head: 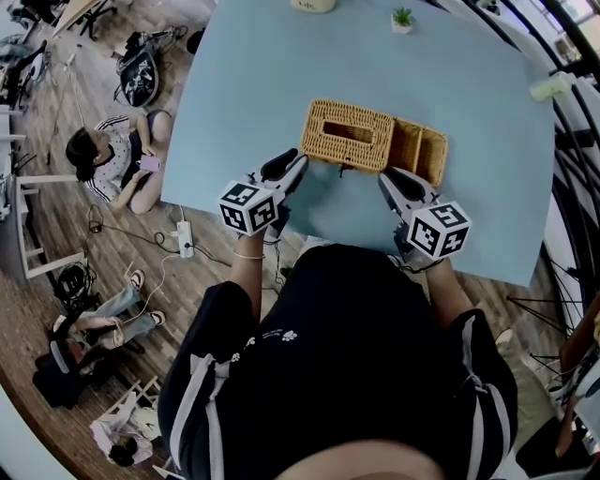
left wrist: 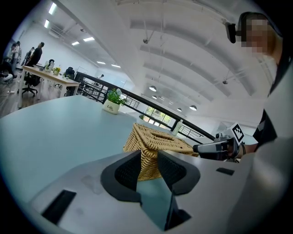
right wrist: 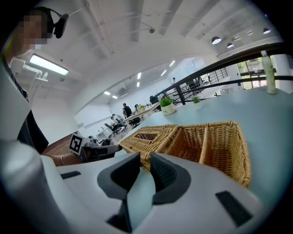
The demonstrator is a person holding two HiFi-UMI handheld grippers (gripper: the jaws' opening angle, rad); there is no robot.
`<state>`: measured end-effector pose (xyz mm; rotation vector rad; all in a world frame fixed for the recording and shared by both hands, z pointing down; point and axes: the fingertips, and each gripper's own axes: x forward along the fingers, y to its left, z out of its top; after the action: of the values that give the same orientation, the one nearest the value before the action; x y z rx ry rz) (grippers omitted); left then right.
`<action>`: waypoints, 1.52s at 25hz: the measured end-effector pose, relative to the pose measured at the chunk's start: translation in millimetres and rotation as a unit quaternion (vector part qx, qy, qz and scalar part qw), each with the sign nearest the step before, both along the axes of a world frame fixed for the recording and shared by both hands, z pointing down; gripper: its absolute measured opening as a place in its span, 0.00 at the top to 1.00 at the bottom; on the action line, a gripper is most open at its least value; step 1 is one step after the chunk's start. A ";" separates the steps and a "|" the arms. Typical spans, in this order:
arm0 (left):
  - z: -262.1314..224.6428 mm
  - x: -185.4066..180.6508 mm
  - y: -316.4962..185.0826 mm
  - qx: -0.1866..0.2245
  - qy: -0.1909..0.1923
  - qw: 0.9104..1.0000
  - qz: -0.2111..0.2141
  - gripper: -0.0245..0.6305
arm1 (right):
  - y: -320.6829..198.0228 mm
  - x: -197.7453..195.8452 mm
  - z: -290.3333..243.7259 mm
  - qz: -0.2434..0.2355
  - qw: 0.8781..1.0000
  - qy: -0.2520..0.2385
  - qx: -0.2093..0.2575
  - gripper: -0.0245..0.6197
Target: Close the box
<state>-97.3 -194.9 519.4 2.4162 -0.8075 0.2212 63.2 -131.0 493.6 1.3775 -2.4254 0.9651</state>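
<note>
Reading from the left, my left gripper [head: 292, 165] has its jaws spread. The near left corner of the lid [head: 361, 155] sits in the gap just ahead, not pinched as far as I can tell. The box [head: 441, 155] lies lengthwise across the surface [head: 244, 84], with its lid sitting to the left and its right end uncovered. My right gripper [head: 388, 178], jaws parted on nothing, waits by the near wall. I judge the lid must travel right, so the left is better placed.

Around the wicker box [head: 373, 141] the blue table [head: 244, 94] is bare and easy to pass at nine and three o'clock, while a little plant pot [head: 402, 19] stands far off at twelve and a bottle [head: 550, 86] by the edge at two.
</note>
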 end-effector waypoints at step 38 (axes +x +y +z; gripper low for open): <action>-110.2 41.1 17.6 0.163 0.003 0.986 0.032 0.93 | -10.0 16.4 -77.5 0.043 0.991 0.006 0.130 0.96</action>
<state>-56.2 -177.3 409.2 2.7497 -0.8166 0.1128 79.6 -141.0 416.2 1.5767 -2.5738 0.6741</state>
